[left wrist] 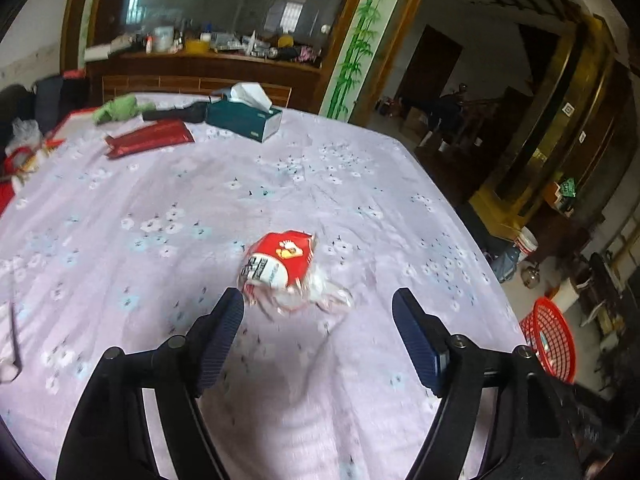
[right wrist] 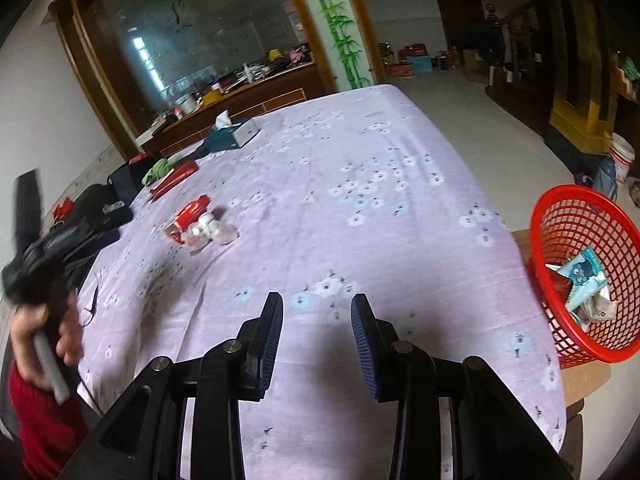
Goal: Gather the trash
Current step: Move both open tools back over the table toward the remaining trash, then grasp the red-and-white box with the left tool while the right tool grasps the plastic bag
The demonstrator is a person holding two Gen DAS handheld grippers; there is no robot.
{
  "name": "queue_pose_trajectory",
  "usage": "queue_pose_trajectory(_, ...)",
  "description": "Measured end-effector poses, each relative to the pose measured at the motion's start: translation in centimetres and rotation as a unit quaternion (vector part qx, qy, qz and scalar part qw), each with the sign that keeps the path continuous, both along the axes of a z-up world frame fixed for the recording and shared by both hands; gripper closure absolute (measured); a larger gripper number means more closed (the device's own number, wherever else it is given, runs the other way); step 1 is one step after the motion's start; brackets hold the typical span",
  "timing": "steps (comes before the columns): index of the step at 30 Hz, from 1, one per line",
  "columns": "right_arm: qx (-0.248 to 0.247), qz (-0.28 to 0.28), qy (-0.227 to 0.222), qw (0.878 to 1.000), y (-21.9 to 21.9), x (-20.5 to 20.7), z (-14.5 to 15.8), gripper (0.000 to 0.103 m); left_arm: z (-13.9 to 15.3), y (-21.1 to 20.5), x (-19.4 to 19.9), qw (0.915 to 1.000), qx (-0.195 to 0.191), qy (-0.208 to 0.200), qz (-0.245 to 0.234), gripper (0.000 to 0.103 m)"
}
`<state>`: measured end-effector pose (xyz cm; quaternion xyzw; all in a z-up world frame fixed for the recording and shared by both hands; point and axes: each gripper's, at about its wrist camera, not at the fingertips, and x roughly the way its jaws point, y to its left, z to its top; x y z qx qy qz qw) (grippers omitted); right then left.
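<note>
Sitting off the desk's right edge, a red plastic lattice basket (right wrist: 588, 276) holds a crumpled pale teal wrapper printed with a dark cartoon figure (right wrist: 585, 280) and some white scraps. On the lilac floral cloth covering the desk (left wrist: 120, 240), a crinkled red-and-white snack wrapper (left wrist: 284, 264) lies just ahead of the left tool (left wrist: 318, 304), whose dark ribbed fingers stand wide apart with nothing between them. Bold dark characters cross the wrapper's white band, too blurred to read. The right tool (right wrist: 317, 306) hangs over bare cloth, its fingers narrower but parted and empty. A dark green tissue box (left wrist: 244, 118) with white tissue poking out rests at the far end.
</note>
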<state>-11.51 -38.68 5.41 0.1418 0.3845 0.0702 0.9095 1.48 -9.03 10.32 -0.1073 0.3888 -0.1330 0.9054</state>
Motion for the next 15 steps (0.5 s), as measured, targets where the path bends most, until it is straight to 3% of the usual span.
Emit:
queue_pose_trajectory(10, -0.006, 0.007, 0.014, 1.000, 0.1, 0.7, -0.5, 0.063, -4.6, -1.6, 6.8, 0.9980, 0.013, 0.062, 0.004, 0.028)
queue_pose_trajectory(15, -0.009, 0.014, 0.020, 1.000, 0.6, 1.4, -0.5, 0.062, -6.7, -1.0, 8.7, 0.9966, -0.010, 0.081, 0.012, 0.029)
